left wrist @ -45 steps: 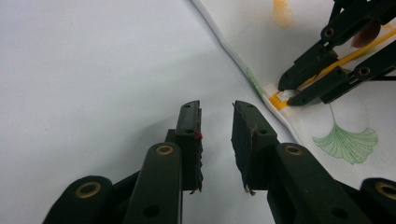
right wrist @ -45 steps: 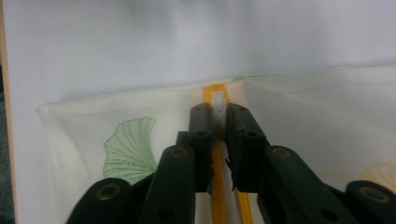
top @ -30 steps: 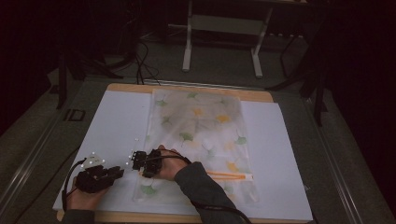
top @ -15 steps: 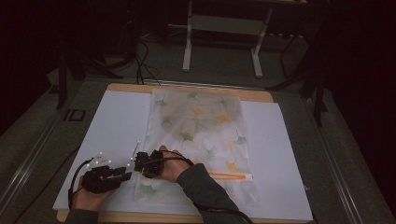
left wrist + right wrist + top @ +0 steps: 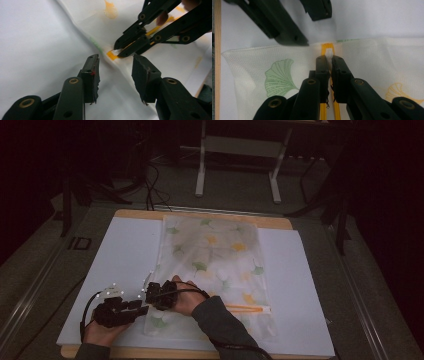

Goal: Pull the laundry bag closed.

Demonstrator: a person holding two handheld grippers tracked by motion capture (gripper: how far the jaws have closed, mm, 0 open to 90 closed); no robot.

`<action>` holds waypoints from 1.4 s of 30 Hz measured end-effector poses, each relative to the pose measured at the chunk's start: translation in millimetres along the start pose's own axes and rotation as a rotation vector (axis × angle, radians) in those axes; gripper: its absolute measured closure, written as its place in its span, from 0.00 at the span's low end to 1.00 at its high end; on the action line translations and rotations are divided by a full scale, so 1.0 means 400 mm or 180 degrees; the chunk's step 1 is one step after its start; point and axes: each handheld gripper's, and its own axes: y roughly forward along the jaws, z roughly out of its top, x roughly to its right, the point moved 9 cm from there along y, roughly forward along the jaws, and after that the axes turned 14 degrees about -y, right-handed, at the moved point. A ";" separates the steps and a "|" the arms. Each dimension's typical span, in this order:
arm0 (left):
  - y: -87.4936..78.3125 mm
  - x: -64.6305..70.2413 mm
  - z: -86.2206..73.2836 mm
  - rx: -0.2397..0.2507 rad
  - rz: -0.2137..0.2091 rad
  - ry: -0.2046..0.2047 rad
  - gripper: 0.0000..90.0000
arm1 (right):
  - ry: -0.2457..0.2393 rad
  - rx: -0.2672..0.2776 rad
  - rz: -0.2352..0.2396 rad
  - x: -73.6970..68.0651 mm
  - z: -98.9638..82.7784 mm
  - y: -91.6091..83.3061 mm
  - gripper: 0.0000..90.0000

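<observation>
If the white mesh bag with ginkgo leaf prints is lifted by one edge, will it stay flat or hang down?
The white mesh bag with ginkgo leaf prints would probably hang limp: its thin woven fabric already ripples near the orange zipper. It looks light, lying flat. The shut right gripper may drag it along.

1. A mesh bag [image 5: 215, 265] lies flat on the white table cover, its long side running away from the person. It is pale and see-through, printed with green and yellow fan-shaped leaves.
2. Its orange zipper [image 5: 246, 308] runs across the near end.
3. The zipper's pull tab [image 5: 328, 52], orange with a white middle, sits at the bag's left edge, pinched between shut black jaws.
</observation>
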 end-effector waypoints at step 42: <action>0.073 0.011 -0.026 -0.0466 -0.0427 -0.0205 0.98 | -0.0099 0.0110 -0.0001 -0.003 0.000 -0.029 0.94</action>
